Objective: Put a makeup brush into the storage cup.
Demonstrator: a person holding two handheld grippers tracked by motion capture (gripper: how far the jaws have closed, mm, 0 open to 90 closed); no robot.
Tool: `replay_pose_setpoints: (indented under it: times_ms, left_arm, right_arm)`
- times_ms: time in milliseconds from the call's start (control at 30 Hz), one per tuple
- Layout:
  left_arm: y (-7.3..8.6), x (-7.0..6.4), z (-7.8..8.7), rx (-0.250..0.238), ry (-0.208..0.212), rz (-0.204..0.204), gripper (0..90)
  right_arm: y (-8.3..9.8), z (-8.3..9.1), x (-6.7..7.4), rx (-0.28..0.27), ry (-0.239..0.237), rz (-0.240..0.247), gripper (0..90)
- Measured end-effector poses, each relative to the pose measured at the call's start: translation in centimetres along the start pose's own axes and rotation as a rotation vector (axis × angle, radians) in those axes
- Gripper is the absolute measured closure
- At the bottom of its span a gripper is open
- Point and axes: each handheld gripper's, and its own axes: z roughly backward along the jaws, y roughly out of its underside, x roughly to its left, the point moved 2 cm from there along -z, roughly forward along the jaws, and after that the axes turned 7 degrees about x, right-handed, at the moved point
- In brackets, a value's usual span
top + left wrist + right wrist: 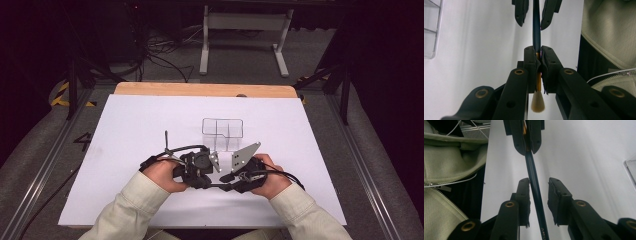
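A paintbrush with a dark handle, a gold ferrule and pale bristles lies between the two grippers, which face each other low over the white table. My left gripper is shut on the brush at the ferrule, bristles pointing back toward its camera. In the right gripper view the handle runs between the jaws of my right gripper. It lies against one pad, and a gap shows at the other. In the high view the left gripper and right gripper meet near the table's front middle.
A clear plastic box with compartments stands just beyond the grippers, and its edge shows in the left gripper view. The white sheet covers the table. The person's pale sleeves come in from the front edge.
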Motion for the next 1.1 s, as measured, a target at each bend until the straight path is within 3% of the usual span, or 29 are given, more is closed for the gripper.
replay_pose_setpoints:
  times_ms: [367, 767, 967, 1100]
  left_arm:
    - [-0.07, -0.07, 0.07, -0.008, -0.003, -0.01, 83.3]
    - [-0.03, 0.06, -0.05, -0.007, 0.005, -0.022, 83.2]
    - [0.06, 0.03, 0.04, -0.019, 0.016, -0.034, 82.9]
    - [0.25, 0.13, 0.36, -0.052, 0.025, -0.037, 82.1]
  right_arm:
    - [-0.12, -0.29, 0.18, 0.017, -0.01, 0.011, 77.3]
    - [-0.16, -0.39, 0.35, 0.029, -0.012, 0.061, 82.1]
    - [-0.12, -0.33, 0.47, 0.028, -0.028, 0.076, 83.4]
    - [-0.13, -0.03, 0.55, 0.015, -0.023, 0.081, 83.7]
